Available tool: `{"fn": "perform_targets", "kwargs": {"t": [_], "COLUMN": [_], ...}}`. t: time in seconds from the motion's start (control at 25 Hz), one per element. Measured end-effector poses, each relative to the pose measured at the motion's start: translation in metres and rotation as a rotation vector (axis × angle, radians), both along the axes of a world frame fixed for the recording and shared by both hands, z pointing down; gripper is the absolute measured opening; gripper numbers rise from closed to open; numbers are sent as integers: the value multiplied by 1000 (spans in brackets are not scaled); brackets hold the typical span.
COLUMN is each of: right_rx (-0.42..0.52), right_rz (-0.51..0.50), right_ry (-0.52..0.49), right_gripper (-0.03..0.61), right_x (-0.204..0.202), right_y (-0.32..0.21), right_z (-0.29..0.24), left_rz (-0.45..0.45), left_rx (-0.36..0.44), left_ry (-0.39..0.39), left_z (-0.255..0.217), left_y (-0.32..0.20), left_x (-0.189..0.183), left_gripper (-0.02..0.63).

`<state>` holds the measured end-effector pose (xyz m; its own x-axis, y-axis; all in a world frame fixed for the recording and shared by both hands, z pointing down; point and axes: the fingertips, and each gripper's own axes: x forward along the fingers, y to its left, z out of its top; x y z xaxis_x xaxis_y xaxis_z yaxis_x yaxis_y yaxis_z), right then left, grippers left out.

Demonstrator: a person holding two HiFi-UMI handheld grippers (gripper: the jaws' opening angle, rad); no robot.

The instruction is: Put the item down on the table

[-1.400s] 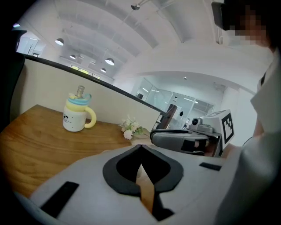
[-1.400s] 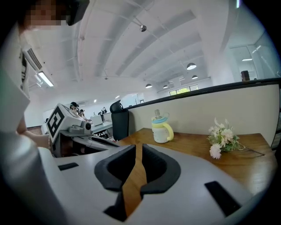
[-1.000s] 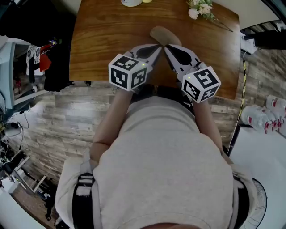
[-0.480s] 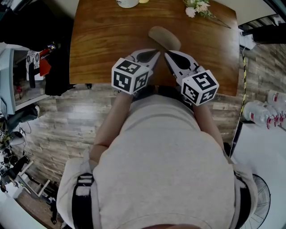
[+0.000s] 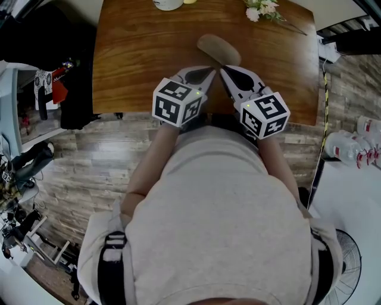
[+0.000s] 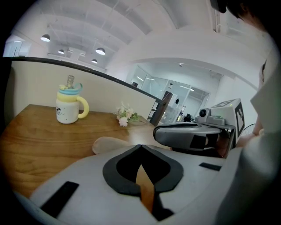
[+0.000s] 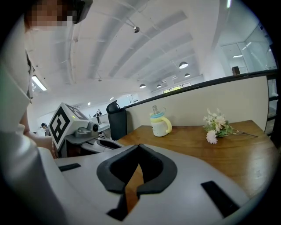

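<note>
The person stood at the near edge of a wooden table (image 5: 143,53), one tool in each hand, the two angled toward each other so that their tips nearly met over the wood. The left tool (image 5: 208,70) was closed: in the left gripper view its dark pads (image 6: 118,169) came together at the tip with nothing between them, only the brown of the table showing through the slit behind. The right tool (image 5: 224,71) was closed and empty as well (its own view showed the same pinched outline, the jaws meeting at a point). Neither held anything.

The item (image 5: 219,49), a tan, rounded oval thing, lay flat on the table just beyond the two tips. From the left gripper view it showed as a pale lump (image 6: 109,144) past the jaws and slightly left of them, partly hidden by the tool's body.

At the far edge of the table stood a white mug (image 6: 69,107) with a yellow handle and a lidded top. A small spray of flowers (image 5: 265,11) lay to its right, well apart from the item.
</note>
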<state>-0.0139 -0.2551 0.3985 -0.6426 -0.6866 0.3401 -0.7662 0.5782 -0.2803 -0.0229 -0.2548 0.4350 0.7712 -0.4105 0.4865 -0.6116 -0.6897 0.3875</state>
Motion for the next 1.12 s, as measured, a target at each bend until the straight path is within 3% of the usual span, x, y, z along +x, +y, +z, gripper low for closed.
{"fn": "perform_targets", "kwargs": {"t": [1.12], "right_rx": [-54], "right_rz": [-3], "right_ry": [-8], "right_gripper": [10], "right_x": [4], "right_y": [-3], "right_z": [12], "left_rz": [-32], "left_rx": [-11], "left_ry": [9], "left_z": [1], "left_y": [-8], "left_x": [-4], "left_gripper": [11]}}
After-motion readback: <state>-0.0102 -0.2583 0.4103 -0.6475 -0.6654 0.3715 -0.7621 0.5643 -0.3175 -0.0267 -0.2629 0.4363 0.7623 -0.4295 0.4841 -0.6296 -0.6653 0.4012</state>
